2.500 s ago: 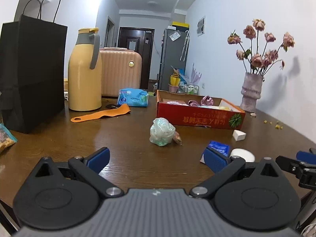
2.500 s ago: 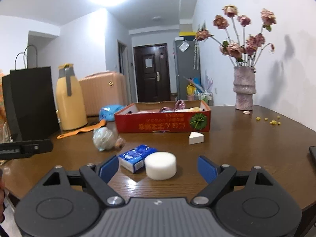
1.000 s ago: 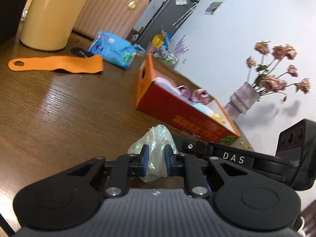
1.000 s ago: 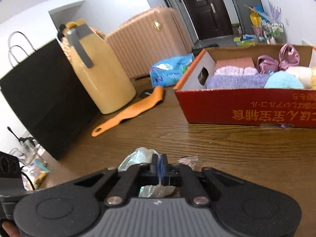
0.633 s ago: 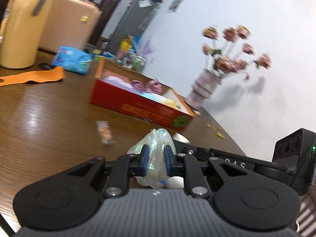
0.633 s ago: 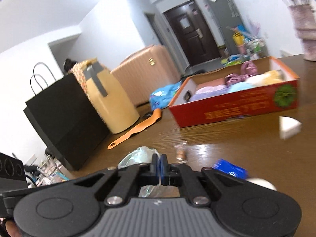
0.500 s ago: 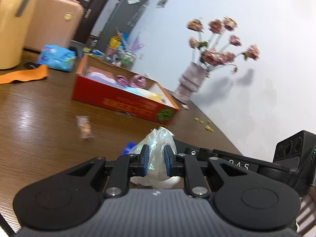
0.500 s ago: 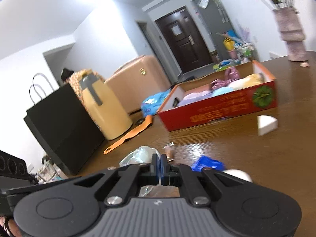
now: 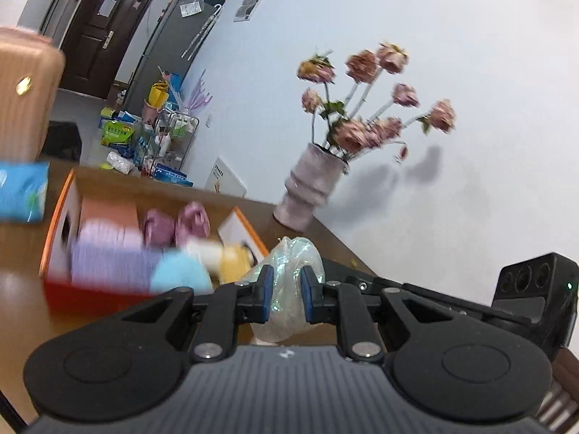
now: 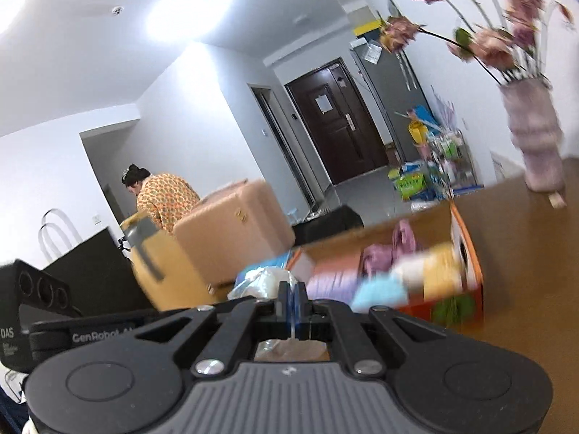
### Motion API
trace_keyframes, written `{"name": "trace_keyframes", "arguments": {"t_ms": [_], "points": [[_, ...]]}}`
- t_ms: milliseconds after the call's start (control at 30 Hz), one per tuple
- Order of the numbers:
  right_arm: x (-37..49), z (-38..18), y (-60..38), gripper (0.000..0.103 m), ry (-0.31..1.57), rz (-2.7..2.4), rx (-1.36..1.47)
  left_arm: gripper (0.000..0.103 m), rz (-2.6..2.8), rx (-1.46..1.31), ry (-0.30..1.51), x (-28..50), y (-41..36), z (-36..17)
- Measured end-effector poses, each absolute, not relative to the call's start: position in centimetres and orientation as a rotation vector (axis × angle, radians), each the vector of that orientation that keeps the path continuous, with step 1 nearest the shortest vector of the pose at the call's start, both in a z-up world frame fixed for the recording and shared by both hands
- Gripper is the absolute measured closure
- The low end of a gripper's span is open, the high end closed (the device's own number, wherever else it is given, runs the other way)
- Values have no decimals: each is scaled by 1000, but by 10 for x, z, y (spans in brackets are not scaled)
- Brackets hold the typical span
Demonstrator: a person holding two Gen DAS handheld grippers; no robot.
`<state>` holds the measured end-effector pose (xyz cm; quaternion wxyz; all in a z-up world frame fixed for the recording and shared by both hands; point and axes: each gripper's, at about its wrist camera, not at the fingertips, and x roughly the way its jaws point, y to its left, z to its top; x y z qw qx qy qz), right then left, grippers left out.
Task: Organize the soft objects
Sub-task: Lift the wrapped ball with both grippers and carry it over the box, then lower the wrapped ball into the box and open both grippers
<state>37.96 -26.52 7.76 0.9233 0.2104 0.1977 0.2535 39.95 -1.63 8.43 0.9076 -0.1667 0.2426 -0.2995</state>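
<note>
My left gripper is shut on a crumpled pale green plastic bag and holds it up in the air. My right gripper is shut on a thin edge of the same bag, beside the left gripper. The red and orange cardboard box lies just beyond and below the bag, holding soft items in pink, purple, blue and yellow. The box also shows in the right wrist view, blurred by motion.
A pink vase of dried roses stands on the wooden table behind the box. A blue tissue pack, a peach suitcase, a yellow thermos and a black bag are to the left.
Both grippers have carried the bag up and toward the box, which now lies right under and beyond it. The table items near the front have dropped out of view.
</note>
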Motion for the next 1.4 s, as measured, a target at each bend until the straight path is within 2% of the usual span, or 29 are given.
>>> {"name": "trace_keyframes", "arguments": {"t_ms": [133, 300, 533, 633, 767, 900, 1033, 1167, 1267, 1333, 1400], "points": [[478, 78, -267, 101, 492, 498, 491, 86, -591, -348, 583, 492, -23, 86], [580, 40, -260, 101, 635, 453, 545, 86, -524, -381, 713, 587, -25, 52], [630, -22, -231, 101, 783, 361, 457, 86, -447, -339, 847, 644, -22, -9], [637, -36, -213, 100, 836, 340, 378, 82, -408, -308, 898, 650, -18, -27], [638, -33, -204, 96, 848, 340, 348, 60, -368, -377, 918, 656, -6, -30], [633, -23, -207, 87, 856, 341, 341, 57, -346, -359, 898, 646, 4, -19], [607, 10, -220, 70, 792, 350, 284, 53, -331, -279, 814, 609, 9, 17], [563, 55, -229, 66, 705, 326, 145, 36, -283, -156, 683, 552, 23, 61], [521, 87, -238, 48, 609, 299, 69, 15, -194, -70, 573, 503, 34, 90], [486, 100, -245, 32, 513, 279, 18, 9, -132, -32, 499, 470, 43, 99], [457, 108, -251, 23, 431, 248, -1, 3, -91, 6, 428, 436, 48, 104]]}}
